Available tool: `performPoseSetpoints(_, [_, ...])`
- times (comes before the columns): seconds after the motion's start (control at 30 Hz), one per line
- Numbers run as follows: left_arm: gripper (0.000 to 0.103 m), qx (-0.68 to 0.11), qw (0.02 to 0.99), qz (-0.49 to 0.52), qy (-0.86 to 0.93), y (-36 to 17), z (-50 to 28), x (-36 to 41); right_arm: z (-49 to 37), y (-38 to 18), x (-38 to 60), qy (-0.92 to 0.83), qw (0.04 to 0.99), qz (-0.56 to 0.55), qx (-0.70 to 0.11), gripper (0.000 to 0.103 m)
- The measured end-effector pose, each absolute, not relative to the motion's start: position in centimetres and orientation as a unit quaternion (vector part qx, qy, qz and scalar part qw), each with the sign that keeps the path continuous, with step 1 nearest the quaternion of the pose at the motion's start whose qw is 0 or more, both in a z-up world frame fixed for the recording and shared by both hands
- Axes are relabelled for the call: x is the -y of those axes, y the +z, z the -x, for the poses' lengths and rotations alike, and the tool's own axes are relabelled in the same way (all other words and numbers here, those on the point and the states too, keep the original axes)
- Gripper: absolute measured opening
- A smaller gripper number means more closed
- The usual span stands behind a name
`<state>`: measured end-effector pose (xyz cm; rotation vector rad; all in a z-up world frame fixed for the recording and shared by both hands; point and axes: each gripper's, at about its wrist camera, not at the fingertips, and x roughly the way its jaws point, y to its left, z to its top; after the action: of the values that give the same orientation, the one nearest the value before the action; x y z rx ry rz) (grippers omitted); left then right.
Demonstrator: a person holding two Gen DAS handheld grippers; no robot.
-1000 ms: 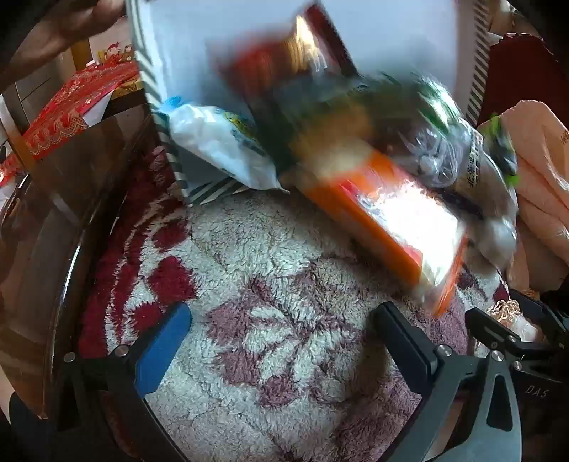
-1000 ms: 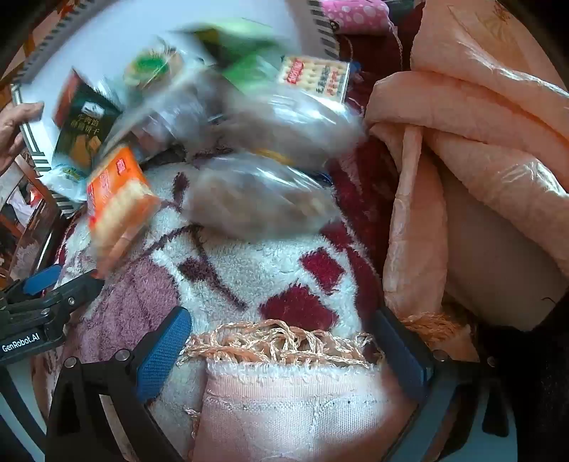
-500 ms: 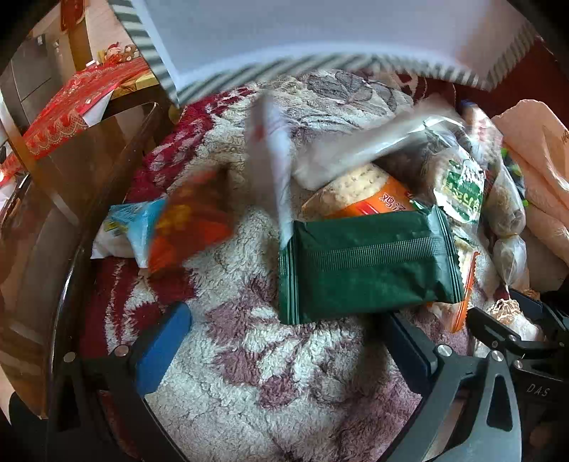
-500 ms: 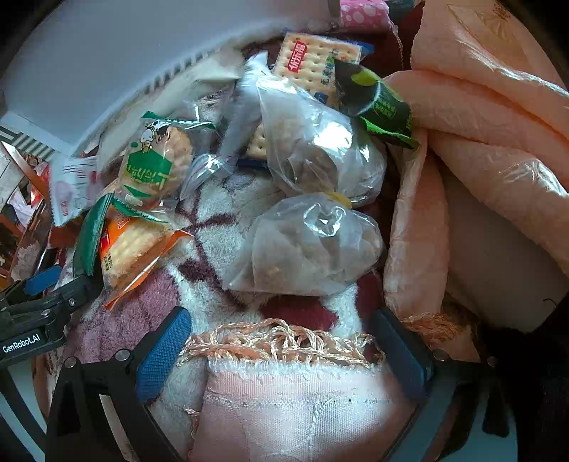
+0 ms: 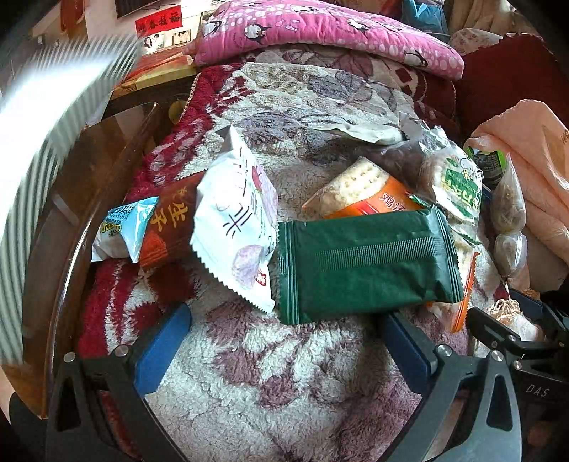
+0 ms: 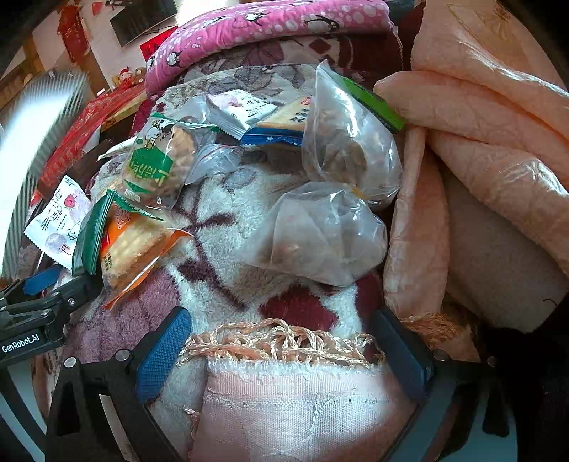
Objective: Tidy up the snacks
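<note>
Several snack packs lie scattered on a fluffy floral blanket [image 5: 270, 373]. In the left wrist view a dark green pack [image 5: 366, 263] lies just beyond my open, empty left gripper [image 5: 284, 341], beside a white pack [image 5: 238, 227], a brown-red pack [image 5: 170, 227], a light blue pack [image 5: 122, 227] and an orange cracker pack [image 5: 359, 192]. In the right wrist view my open, empty right gripper [image 6: 281, 341] is above the blanket's fringe, short of two clear bags [image 6: 327, 231] [image 6: 352, 142], a green-labelled biscuit pack [image 6: 156, 160] and the orange cracker pack [image 6: 135, 248].
A striped white box [image 5: 46, 142] blurs past at the left edge. A dark glass table [image 5: 89, 170] stands at the left. A pink pillow [image 5: 320, 28] lies at the back. Folded peach quilts [image 6: 498, 160] fill the right side. The left gripper's body [image 6: 35, 316] shows in the right wrist view.
The striped box was tipped over the blanket and the snacks tumbled out of it. The box has swung away to the left. The packs now lie still. Neither gripper moved.
</note>
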<state>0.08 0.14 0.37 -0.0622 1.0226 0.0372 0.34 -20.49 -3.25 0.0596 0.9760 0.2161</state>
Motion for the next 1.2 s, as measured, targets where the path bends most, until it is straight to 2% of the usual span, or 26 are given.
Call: performPoseSetpoints(1.2, [0.103,-0.499,0.866,0.029,0.015,0.42,0.27,-0.37,-0.31,-3.23,20.73,0.104,0.877,-0.03,-0.468,0.102])
